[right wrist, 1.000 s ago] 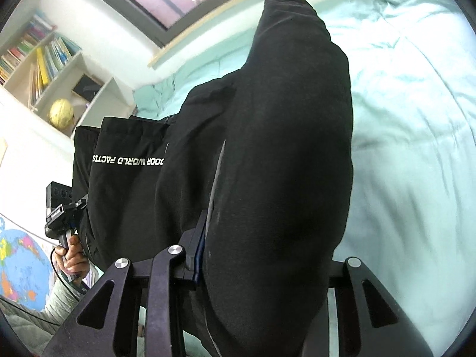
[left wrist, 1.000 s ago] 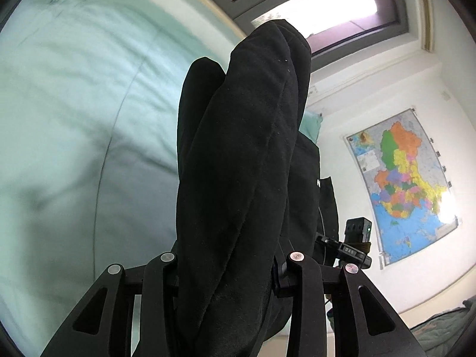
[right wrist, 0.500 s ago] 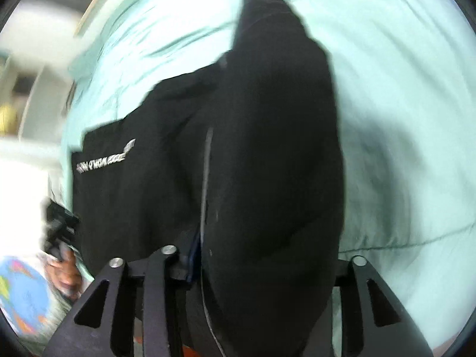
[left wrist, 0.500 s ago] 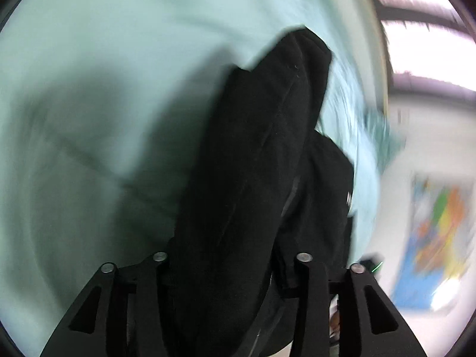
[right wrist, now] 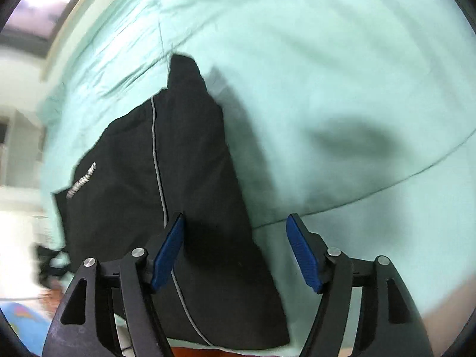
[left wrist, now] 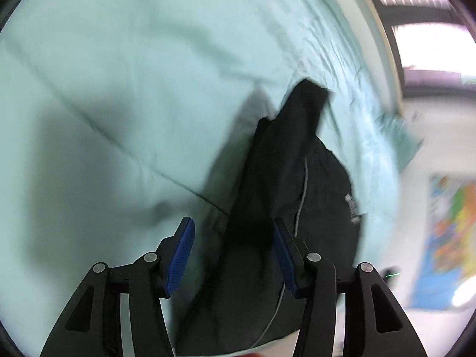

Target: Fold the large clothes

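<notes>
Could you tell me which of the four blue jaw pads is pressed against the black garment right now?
In each view the pad on the side nearest the other gripper touches the black garment: the left gripper's right pad and the right gripper's left pad. The outer pads stand over bare green bedding.

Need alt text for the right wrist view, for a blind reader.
The right gripper hangs with open jaws over a black garment lying on a mint-green bedspread. The frame is motion-blurred.

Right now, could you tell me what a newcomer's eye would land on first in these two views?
A black garment lying on the mint-green bedspread, with a thin silver line running down it. Both the right gripper and the left gripper stand open over it, blue-padded fingers spread. A colourful wall map blurs at the left view's right edge.
</notes>
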`<state>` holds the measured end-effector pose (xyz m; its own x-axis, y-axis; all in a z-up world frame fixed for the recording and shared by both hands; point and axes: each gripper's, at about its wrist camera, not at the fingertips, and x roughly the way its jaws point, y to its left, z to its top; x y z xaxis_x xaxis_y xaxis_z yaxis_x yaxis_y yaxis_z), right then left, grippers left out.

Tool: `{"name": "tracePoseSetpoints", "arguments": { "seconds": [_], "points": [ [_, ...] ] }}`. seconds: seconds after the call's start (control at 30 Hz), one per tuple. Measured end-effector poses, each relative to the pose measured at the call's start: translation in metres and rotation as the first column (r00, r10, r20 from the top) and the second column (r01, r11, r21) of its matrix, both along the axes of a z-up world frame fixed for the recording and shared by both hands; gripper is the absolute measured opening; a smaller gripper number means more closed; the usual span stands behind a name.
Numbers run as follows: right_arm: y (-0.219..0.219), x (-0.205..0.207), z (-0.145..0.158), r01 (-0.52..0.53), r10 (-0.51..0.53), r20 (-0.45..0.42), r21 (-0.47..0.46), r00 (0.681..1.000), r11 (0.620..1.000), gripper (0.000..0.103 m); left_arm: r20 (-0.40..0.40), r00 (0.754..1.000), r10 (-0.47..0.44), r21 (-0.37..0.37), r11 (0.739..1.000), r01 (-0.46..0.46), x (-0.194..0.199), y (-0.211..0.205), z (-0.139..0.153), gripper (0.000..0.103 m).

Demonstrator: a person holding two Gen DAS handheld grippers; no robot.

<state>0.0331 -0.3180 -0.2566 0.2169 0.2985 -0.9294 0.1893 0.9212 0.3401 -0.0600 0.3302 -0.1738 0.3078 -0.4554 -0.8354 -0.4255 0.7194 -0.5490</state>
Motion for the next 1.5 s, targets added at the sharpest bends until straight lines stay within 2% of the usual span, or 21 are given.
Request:
{"name": "tracePoseSetpoints", "arguments": {
  "seconds": [0.07,0.13,0.2,0.3,0.37,0.4,0.43,0.5,0.6,0.73,0.8,0.87,0.93,1.07,1.13,1.23,1.3,1.4,1.5],
  "points": [
    [0.012,-0.004,0.028,-0.054,0.058,0.087,-0.042,0.995,0.998,0.072,0.058,0.992,-0.109,0.123,0.987,0.101,0.006,-0.025,0.040,0.055],
    [0.037,-0.006,0.044,-0.107,0.111,0.140,-0.035,0.984,0.994,0.073,0.121,0.973,-0.198,0.167,0.970,0.176,0.013,-0.054,0.068,0.057],
    [0.074,-0.007,0.044,-0.161,0.172,0.142,-0.080,0.975,0.984,0.073,0.158,0.940,-0.302,0.218,0.939,0.265,0.019,-0.097,0.084,0.060],
    [0.111,-0.006,0.022,-0.235,0.261,0.084,-0.234,0.962,0.943,0.073,0.110,0.909,-0.402,0.317,0.881,0.351,0.023,-0.144,0.072,0.061],
    [0.142,-0.006,0.005,-0.257,0.273,0.022,-0.266,0.962,0.929,0.073,0.017,0.903,-0.429,0.311,0.861,0.403,0.025,-0.167,0.039,0.061],
    [0.147,-0.006,-0.017,-0.271,0.268,-0.045,-0.250,0.962,0.930,0.073,-0.012,0.901,-0.434,0.301,0.858,0.417,0.026,-0.175,0.025,0.061],
    [0.153,-0.006,-0.031,-0.273,0.263,-0.073,-0.264,0.962,0.925,0.074,-0.044,0.903,-0.428,0.303,0.855,0.421,0.023,-0.177,0.006,0.061],
    [0.158,-0.009,-0.044,-0.280,0.276,-0.058,-0.314,0.959,0.907,0.075,-0.061,0.918,-0.391,0.315,0.865,0.390,0.022,-0.179,-0.016,0.063],
    [0.159,-0.009,-0.051,-0.270,0.272,-0.045,-0.350,0.961,0.897,0.076,-0.054,0.923,-0.381,0.336,0.863,0.376,0.023,-0.179,-0.018,0.064],
    [0.141,-0.005,-0.045,-0.245,0.238,-0.064,-0.310,0.969,0.919,0.076,-0.054,0.928,-0.369,0.317,0.875,0.366,0.021,-0.173,-0.006,0.064],
    [0.127,-0.001,-0.035,-0.200,0.187,-0.073,-0.285,0.980,0.938,0.076,-0.051,0.937,-0.345,0.317,0.884,0.343,0.020,-0.171,0.009,0.064],
    [0.117,0.001,-0.024,-0.150,0.137,-0.070,-0.252,0.988,0.956,0.076,-0.012,0.943,-0.334,0.326,0.890,0.319,0.018,-0.169,0.027,0.064],
    [0.111,0.002,-0.008,-0.127,0.119,-0.049,-0.212,0.992,0.969,0.076,0.022,0.942,-0.336,0.360,0.881,0.306,0.016,-0.169,0.050,0.065],
    [0.108,0.005,0.030,-0.133,0.141,0.019,-0.229,0.990,0.964,0.076,0.086,0.933,-0.351,0.432,0.857,0.282,0.010,-0.174,0.099,0.065],
    [0.108,0.006,0.052,-0.127,0.145,0.067,-0.224,0.987,0.966,0.076,0.126,0.929,-0.349,0.451,0.854,0.260,0.005,-0.176,0.123,0.065],
    [0.130,0.005,0.081,-0.118,0.148,0.122,-0.221,0.981,0.968,0.076,0.179,0.921,-0.347,0.480,0.847,0.226,0.007,-0.183,0.154,0.065],
    [0.163,0.001,0.093,-0.116,0.151,0.148,-0.220,0.977,0.968,0.076,0.209,0.912,-0.352,0.506,0.837,0.207,0.006,-0.190,0.174,0.065],
    [0.172,-0.007,0.113,-0.116,0.159,0.181,-0.226,0.971,0.967,0.076,0.250,0.898,-0.362,0.536,0.824,0.183,0.001,-0.199,0.200,0.065],
    [0.182,-0.019,0.127,-0.114,0.162,0.203,-0.228,0.966,0.967,0.076,0.276,0.889,-0.365,0.520,0.835,0.182,0.002,-0.207,0.220,0.065]
  ]
}}
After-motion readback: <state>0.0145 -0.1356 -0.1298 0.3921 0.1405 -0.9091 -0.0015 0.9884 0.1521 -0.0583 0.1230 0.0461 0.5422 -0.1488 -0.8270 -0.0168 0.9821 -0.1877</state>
